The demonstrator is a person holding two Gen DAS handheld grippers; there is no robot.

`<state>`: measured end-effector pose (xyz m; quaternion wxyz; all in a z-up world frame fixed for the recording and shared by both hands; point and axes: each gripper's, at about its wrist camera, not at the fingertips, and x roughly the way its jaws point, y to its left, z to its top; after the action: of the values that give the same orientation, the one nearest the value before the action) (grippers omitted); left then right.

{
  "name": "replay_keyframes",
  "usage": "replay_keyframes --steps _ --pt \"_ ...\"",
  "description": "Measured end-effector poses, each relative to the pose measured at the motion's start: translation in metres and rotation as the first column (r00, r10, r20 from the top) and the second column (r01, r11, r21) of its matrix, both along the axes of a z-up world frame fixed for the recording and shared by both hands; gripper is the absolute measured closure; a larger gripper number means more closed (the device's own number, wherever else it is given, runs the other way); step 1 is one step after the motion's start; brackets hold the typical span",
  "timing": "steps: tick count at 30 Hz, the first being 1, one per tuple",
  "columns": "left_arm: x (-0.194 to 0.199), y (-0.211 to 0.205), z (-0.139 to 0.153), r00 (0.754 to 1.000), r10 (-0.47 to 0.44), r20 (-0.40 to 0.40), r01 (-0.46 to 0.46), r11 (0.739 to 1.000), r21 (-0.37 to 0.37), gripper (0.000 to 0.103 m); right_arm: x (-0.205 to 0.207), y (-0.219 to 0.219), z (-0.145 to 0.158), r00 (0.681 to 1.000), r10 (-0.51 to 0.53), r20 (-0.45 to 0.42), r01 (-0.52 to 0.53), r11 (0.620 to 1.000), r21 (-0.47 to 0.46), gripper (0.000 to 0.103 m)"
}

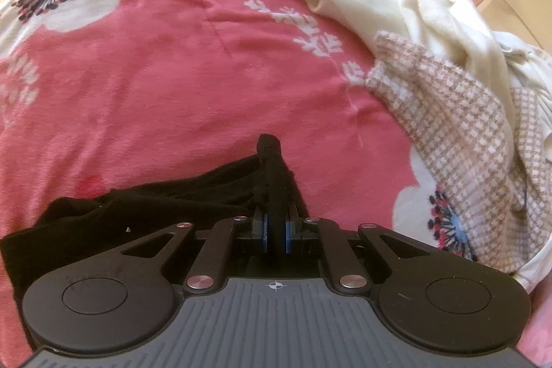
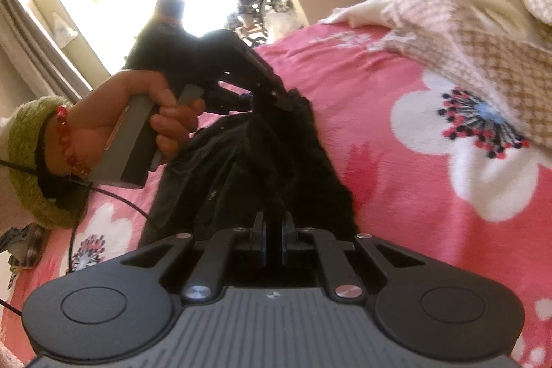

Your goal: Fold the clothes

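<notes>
At lower centre of both views: black garment (image 1: 172,195) on pink floral blanket (image 1: 172,75), pinched by closed left gripper (image 1: 274,168) and right gripper (image 2: 274,223). Soft, light, limp; best gripped at edges, corners.

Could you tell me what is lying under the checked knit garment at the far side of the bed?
The checked knit garment lies over the pink floral blanket, covering part of a white flower. A cream garment is draped over its upper edge. Anything else beneath is hidden.
</notes>
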<state>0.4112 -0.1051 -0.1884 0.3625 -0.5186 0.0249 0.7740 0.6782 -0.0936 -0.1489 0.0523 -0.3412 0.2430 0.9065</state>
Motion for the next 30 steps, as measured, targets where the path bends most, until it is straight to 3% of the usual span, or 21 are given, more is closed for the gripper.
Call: replay_keyframes --steps 2,4,7,10,11,14,17,20,22,26,30 --pt "0.003 0.0 -0.002 0.998 -0.056 -0.018 0.056 0.998 0.009 0.079 0.002 0.003 -0.007 1.0 -0.02 0.02 0.02 1.0 -0.003 0.096" --pt "0.005 -0.006 -0.003 0.995 -0.098 -0.015 0.099 0.995 0.019 0.07 0.004 0.008 -0.017 0.998 -0.051 0.046 0.053 0.998 -0.031 0.095" --pt "-0.001 -0.039 0.012 0.99 -0.133 0.044 0.13 0.989 0.069 0.068 0.008 0.014 -0.024 0.995 -0.084 0.06 0.088 0.994 -0.068 0.096" --pt "-0.003 -0.085 0.04 0.975 -0.22 0.033 0.217 0.973 0.086 0.067 0.009 0.018 -0.022 0.993 -0.102 0.055 0.106 0.991 -0.079 0.096" --pt "-0.002 -0.101 0.048 0.964 -0.264 0.024 0.262 0.962 0.078 0.065 0.009 0.018 -0.02 0.993 -0.105 0.052 0.109 0.991 -0.076 0.096" --pt "0.003 -0.149 0.06 0.919 -0.392 0.045 0.394 0.917 -0.057 0.06 0.009 0.019 -0.017 0.992 -0.115 0.047 0.118 0.99 -0.074 0.096" --pt "0.013 -0.197 0.054 0.906 -0.422 0.022 0.419 0.89 -0.182 0.06 0.009 0.02 -0.02 0.99 -0.126 0.058 0.13 0.989 -0.068 0.096" --pt "0.029 -0.216 0.039 0.905 -0.422 -0.046 0.405 0.891 -0.205 0.06 0.007 0.022 -0.032 0.986 -0.141 0.093 0.148 0.986 -0.079 0.095" --pt "0.043 -0.214 0.032 0.894 -0.439 -0.089 0.422 0.892 -0.162 0.06 0.009 0.024 -0.032 0.982 -0.161 0.102 0.168 0.984 -0.058 0.094" --pt "0.077 -0.199 0.024 0.841 -0.496 -0.216 0.496 0.866 -0.06 0.06 0.017 0.03 -0.03 0.969 -0.218 0.117 0.22 0.975 -0.003 0.069" --pt "0.115 -0.184 0.012 0.744 -0.577 -0.337 0.596 0.801 -0.056 0.06 0.021 0.042 -0.017 0.943 -0.314 0.109 0.305 0.948 0.093 0.069"
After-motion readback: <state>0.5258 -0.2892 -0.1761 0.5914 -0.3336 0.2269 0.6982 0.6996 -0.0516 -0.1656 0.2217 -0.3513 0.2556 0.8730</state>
